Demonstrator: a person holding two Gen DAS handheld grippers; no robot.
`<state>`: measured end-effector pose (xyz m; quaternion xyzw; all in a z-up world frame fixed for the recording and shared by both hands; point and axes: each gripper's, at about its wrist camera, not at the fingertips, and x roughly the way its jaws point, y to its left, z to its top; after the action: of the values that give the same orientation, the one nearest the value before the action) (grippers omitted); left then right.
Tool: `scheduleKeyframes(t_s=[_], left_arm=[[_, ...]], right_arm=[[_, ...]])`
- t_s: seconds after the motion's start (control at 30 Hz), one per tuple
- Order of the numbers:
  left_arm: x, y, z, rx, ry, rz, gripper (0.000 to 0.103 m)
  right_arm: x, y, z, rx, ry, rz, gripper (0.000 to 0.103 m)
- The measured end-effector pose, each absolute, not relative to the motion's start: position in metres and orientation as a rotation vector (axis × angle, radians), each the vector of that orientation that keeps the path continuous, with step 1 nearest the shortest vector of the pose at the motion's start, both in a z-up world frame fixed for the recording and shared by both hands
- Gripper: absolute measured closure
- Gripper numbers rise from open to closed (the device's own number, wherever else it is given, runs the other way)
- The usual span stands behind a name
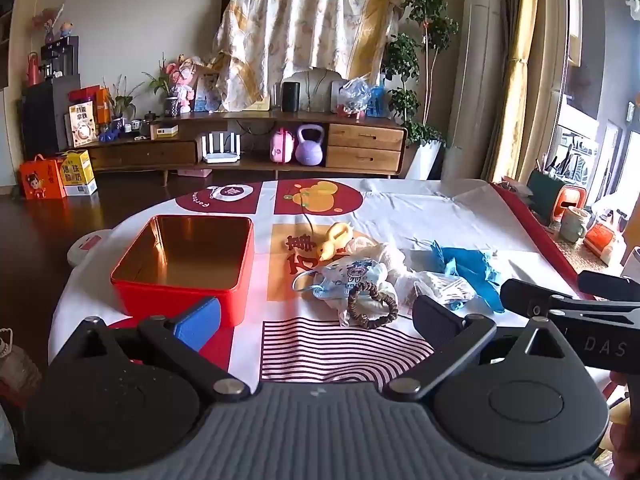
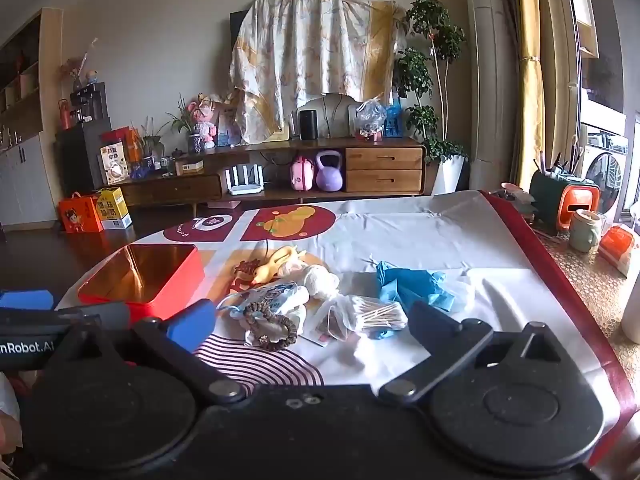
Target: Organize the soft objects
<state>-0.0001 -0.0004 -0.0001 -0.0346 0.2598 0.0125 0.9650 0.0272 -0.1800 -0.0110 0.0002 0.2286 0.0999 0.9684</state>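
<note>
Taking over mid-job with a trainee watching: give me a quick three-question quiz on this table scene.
1. True or false: the red tin already holds items.
2. Which lies nearest the left tool: A) bead bracelet, B) yellow duck toy, C) blue glove?
3. Fill in: both tools, including the right tool, are ____.

Key: 1 false; 2 A; 3 open.
</note>
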Motion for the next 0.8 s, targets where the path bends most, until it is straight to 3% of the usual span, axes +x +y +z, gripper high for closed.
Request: scheduleKeyframes(t_s=[0.8], left_arm=[[0.0034,-0.0030,-0.0038,-0.089,0.559,0.015,0.000]], right_arm=[[0.0288,-0.1840,-0.0131,0.015,0.468,0.200,0.000]])
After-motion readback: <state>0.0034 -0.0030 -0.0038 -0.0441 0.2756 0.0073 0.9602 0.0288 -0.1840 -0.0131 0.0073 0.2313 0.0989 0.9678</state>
